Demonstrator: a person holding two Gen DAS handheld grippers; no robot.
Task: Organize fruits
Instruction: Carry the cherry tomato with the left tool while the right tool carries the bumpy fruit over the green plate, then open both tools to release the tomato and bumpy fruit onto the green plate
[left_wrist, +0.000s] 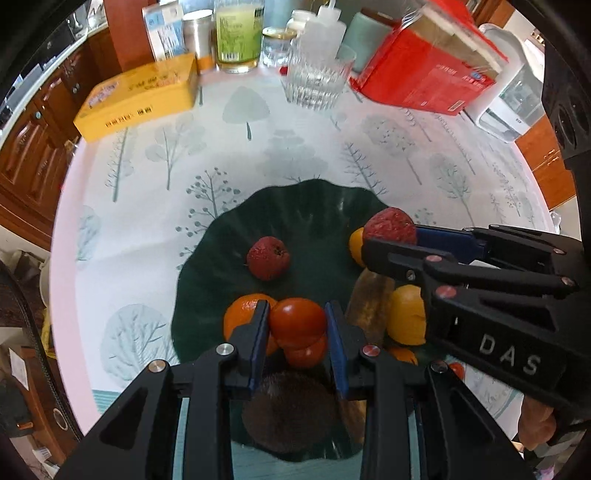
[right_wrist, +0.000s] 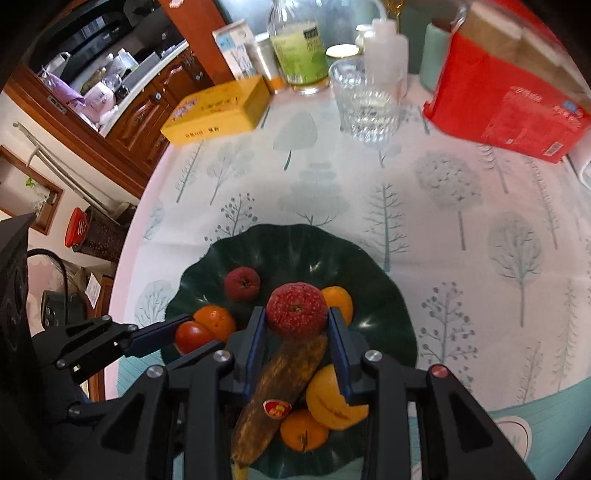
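A dark green leaf-shaped plate (left_wrist: 314, 214) (right_wrist: 303, 247) holds the fruit. My left gripper (left_wrist: 297, 314) (right_wrist: 195, 334) is shut on a red tomato (left_wrist: 297, 321) (right_wrist: 190, 336), just above the plate beside an orange (left_wrist: 240, 314) (right_wrist: 216, 321). My right gripper (right_wrist: 297, 314) (left_wrist: 391, 236) is shut on a red bumpy fruit (right_wrist: 297, 308) (left_wrist: 388, 223), over a browned banana (right_wrist: 280, 387) (left_wrist: 369, 306). A small dark red fruit (left_wrist: 267, 258) (right_wrist: 242, 282) lies alone further back. A yellow fruit (right_wrist: 332, 398) and two more oranges (right_wrist: 336, 302) (right_wrist: 303, 430) lie around the banana.
The plate sits on a round table with a tree-print cloth (left_wrist: 258, 147). At the back stand a yellow box (left_wrist: 140, 99), a ribbed glass (left_wrist: 317, 79), a red bag (left_wrist: 424, 70), a bottle of green liquid (left_wrist: 238, 37) and a white appliance (left_wrist: 513, 103). The table edge curves along the left.
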